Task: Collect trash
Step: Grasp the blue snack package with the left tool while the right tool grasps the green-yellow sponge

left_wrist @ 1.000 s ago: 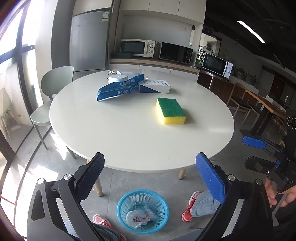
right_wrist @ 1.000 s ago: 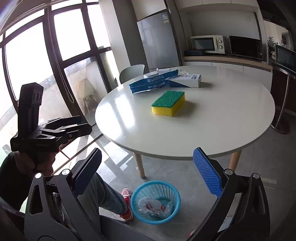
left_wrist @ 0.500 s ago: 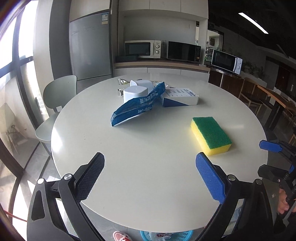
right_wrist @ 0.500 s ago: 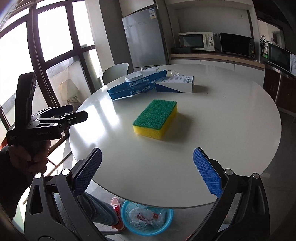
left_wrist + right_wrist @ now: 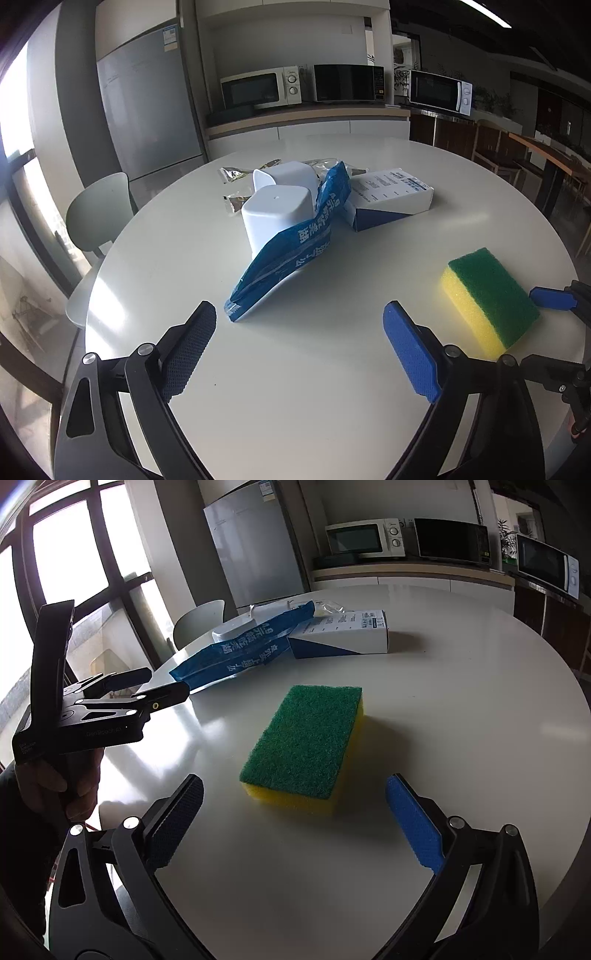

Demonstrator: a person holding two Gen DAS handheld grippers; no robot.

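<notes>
- A crumpled blue wrapper (image 5: 291,243) lay near the middle of the round white table (image 5: 295,369), draped against an upturned white plastic container (image 5: 275,216); a second white container (image 5: 286,177) lay just behind it.
- Small foil sachets (image 5: 236,171) lay beyond the containers, toward the far edge; their print was too small to read.
- A blue-and-white box (image 5: 388,197) lay flat just to the right of the wrapper's upper end, perhaps touching it.
- A yellow sponge with a green scouring face (image 5: 306,738) sat apart from that cluster, nearer the table's front.
- The left gripper (image 5: 299,347) hung over bare tabletop short of the wrapper's lower tip, its jaws wide but closing, with nothing between them.
- The right gripper (image 5: 291,819) hovered just before the sponge, jaws spread wide and clear of it, gripping nothing.
- A hand (image 5: 62,782) held the left gripper's black handle at the table's left rim.
- A pale chair (image 5: 98,225), a fridge (image 5: 147,110) and microwaves (image 5: 260,88) stood behind.
</notes>
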